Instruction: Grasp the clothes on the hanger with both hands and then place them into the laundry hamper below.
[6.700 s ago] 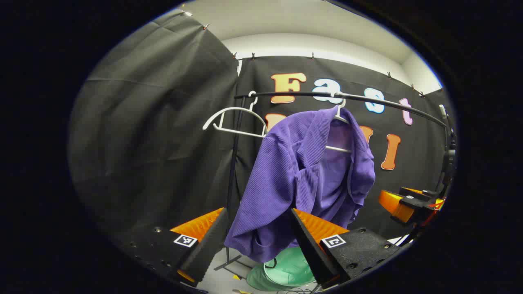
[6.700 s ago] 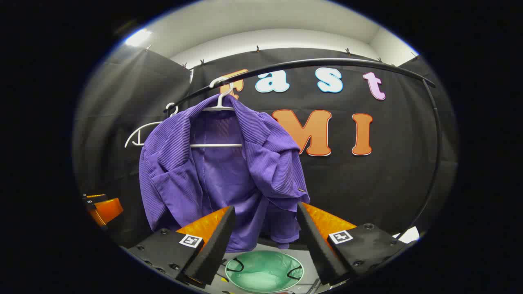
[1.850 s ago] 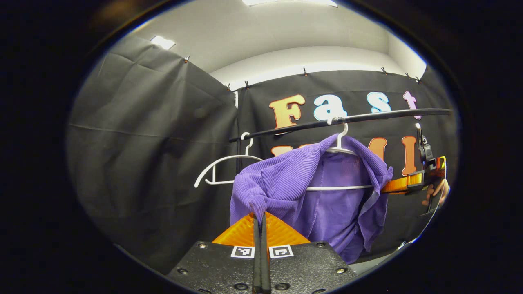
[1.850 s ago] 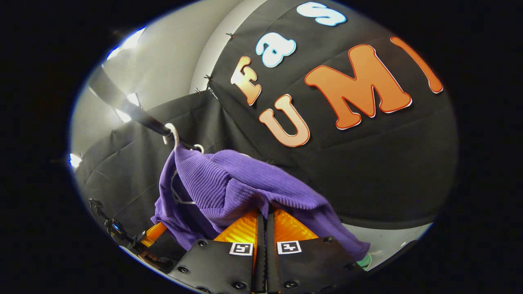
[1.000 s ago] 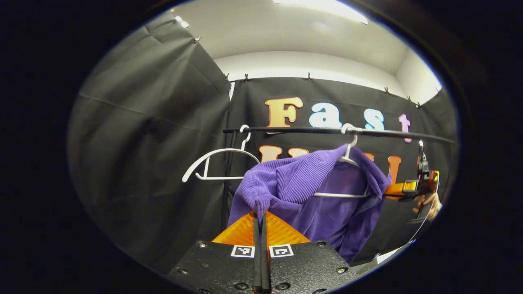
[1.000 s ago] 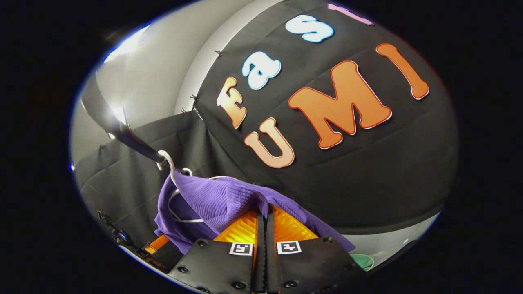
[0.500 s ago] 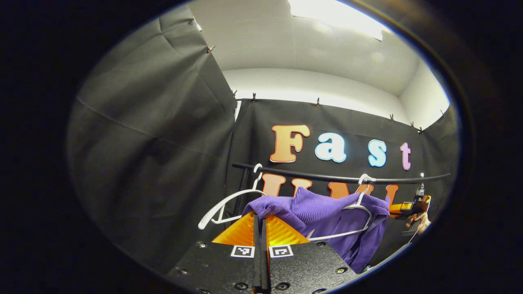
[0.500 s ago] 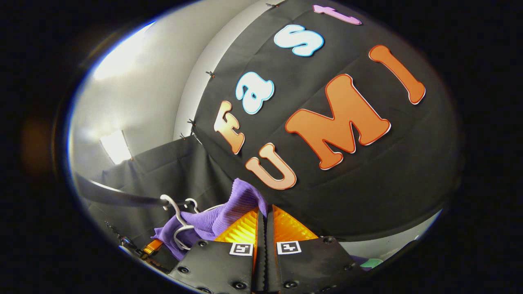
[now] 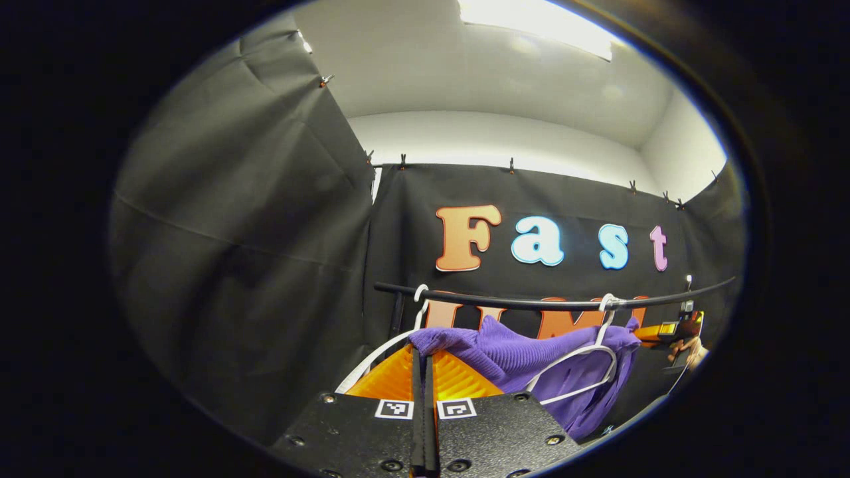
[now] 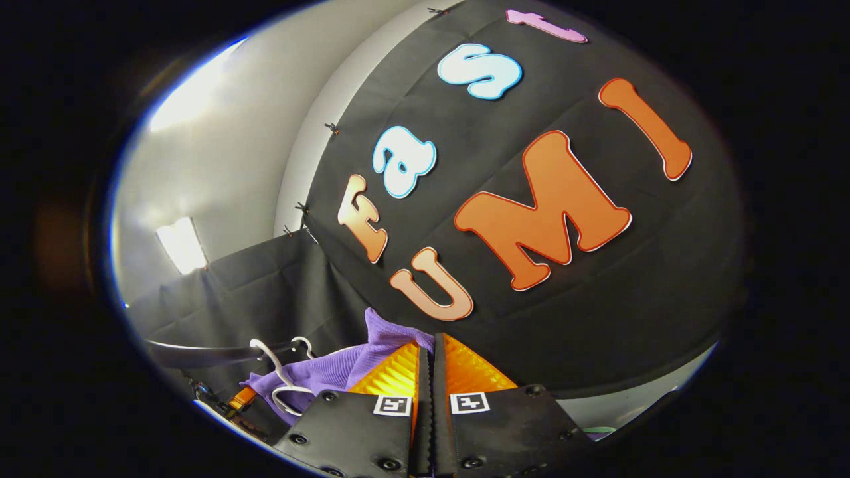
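Left gripper (image 9: 419,355), at the bottom centre of the left gripper view, is clamped on a fold of the purple garment (image 9: 524,355), which stretches right across the lower frame over a white hanger (image 9: 578,365) on the black rail (image 9: 531,304). Right gripper (image 10: 426,345) likewise pinches the garment's other edge, low in its view. Judging by this, the lift-off step is underway; next, the cloth must clear the hanger, then go down to the hamper.
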Motion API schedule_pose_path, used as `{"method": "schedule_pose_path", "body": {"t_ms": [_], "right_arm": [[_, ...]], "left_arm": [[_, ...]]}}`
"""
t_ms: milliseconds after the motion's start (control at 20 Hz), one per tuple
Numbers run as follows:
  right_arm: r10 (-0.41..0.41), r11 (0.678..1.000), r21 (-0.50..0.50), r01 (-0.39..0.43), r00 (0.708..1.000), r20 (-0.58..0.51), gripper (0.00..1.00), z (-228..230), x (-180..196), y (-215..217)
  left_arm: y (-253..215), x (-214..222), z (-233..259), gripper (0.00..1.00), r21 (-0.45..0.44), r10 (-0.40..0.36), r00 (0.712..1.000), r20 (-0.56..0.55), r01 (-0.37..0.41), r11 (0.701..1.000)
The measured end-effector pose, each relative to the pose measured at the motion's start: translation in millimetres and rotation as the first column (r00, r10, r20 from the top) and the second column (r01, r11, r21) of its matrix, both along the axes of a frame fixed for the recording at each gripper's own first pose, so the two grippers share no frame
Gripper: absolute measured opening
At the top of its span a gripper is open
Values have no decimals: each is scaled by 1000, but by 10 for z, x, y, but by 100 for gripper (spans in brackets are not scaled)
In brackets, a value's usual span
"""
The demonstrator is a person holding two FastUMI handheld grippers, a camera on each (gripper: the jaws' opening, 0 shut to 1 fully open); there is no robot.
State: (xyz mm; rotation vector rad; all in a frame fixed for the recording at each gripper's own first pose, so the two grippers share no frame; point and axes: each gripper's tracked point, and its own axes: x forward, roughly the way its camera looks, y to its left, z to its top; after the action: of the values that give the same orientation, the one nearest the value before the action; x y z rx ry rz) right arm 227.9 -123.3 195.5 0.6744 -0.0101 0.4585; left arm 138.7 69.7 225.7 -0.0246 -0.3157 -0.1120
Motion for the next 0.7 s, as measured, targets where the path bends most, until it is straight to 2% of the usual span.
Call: {"method": "schedule_pose_path", "body": {"t_ms": [450,700], "right_arm": [[-47,999,-8,47,999,-26,8,84,325,-201],[-90,995,-46,86,990,-106,8,-112,711,-334]], "left_arm": [[-62,327,-232,0,-4,-1,996,-90,1,1000],[-226,487,-376,0,1,-12,990,-142,12,1000]]}}
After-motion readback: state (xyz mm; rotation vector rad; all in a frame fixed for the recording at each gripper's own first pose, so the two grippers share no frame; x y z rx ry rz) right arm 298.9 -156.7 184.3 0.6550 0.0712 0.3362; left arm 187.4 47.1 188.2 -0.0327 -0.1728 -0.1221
